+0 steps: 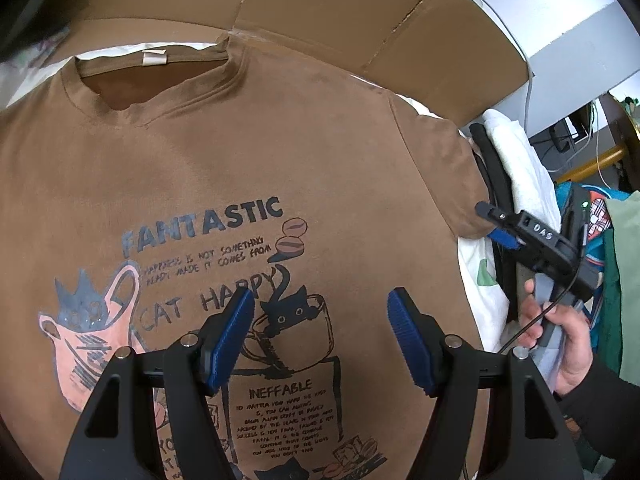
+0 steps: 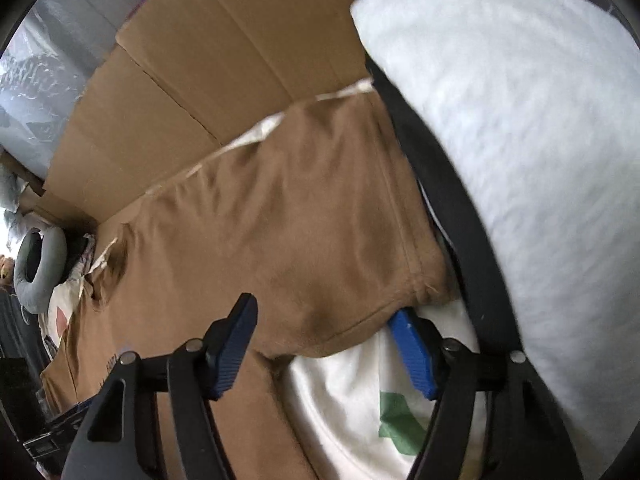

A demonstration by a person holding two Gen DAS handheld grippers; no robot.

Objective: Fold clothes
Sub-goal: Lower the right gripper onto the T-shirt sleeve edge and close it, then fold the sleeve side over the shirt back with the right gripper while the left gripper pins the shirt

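A brown T-shirt (image 1: 240,152) with a printed cat design lies spread face up, its collar at the far end. My left gripper (image 1: 320,296) hovers open over the print with nothing between its blue pads. At the right edge a person's hand (image 1: 560,344) holds my right gripper (image 1: 490,222) at the shirt's right sleeve (image 1: 452,168). In the right wrist view the sleeve (image 2: 300,220) lies between the jaws of the right gripper (image 2: 324,308). One pad sits above the cloth and the other is tucked under the hem. The jaws stand wide apart and do not pinch.
Flattened cardboard (image 1: 320,8) stands behind the shirt. A white sheet with green patches (image 2: 360,392) lies under it. A bulky white fleece bundle (image 2: 500,120) and a black strap (image 2: 452,208) crowd the right side. Colourful clothes (image 1: 600,240) are piled far right. A grey neck pillow (image 2: 40,268) sits left.
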